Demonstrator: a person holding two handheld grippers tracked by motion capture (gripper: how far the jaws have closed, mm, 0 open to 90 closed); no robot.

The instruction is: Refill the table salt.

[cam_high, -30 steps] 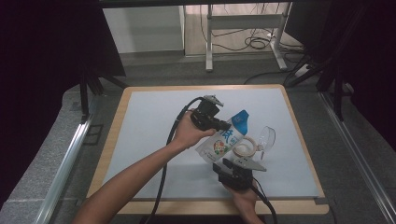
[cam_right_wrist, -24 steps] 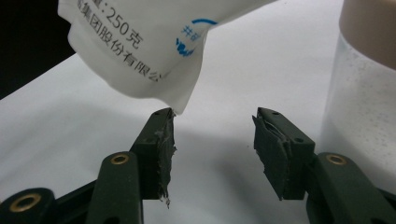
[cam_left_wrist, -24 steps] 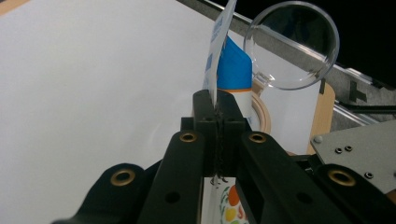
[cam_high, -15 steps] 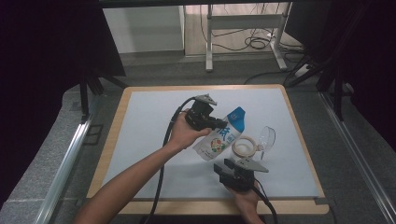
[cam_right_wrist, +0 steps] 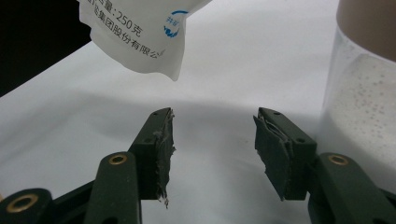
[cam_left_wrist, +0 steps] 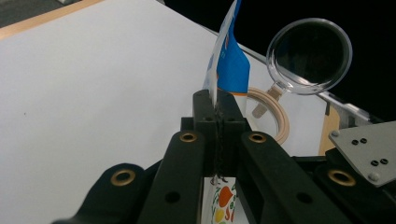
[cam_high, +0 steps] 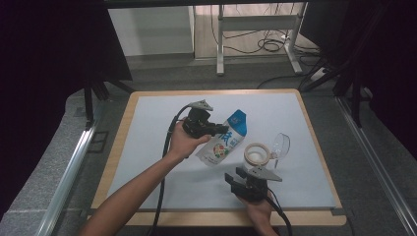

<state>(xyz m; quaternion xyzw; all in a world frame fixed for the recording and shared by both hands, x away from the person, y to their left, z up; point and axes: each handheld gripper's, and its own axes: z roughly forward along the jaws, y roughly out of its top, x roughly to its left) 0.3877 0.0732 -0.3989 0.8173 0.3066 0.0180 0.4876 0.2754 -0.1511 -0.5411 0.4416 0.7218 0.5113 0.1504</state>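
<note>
A wood-edged table (cam_high: 314,123) with a pale top stands on grey floor (cam_high: 162,69). Dark curtains (cam_high: 49,59) hang left; cables (cam_high: 268,45) lie beyond under a metal frame (cam_high: 255,29).

On the white pouch (cam_right_wrist: 140,35) I read "250克" and, below it, "股份有限公司" beside a small blue logo. From the high view, one large blue character shows on its front.

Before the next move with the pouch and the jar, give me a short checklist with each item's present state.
1. Left gripper shut on the white-and-blue printed plastic pouch: ok.
2. Pouch lifted off the white mat: ok, its lower corner hangs in the right gripper view.
3. Right gripper open, nothing between its pads: ok.
4. Clear plastic jar with beige rim upright: ok.
5. Clear hinged lid swung open: ok.
6. Pouch top torn open: cannot tell.
</note>
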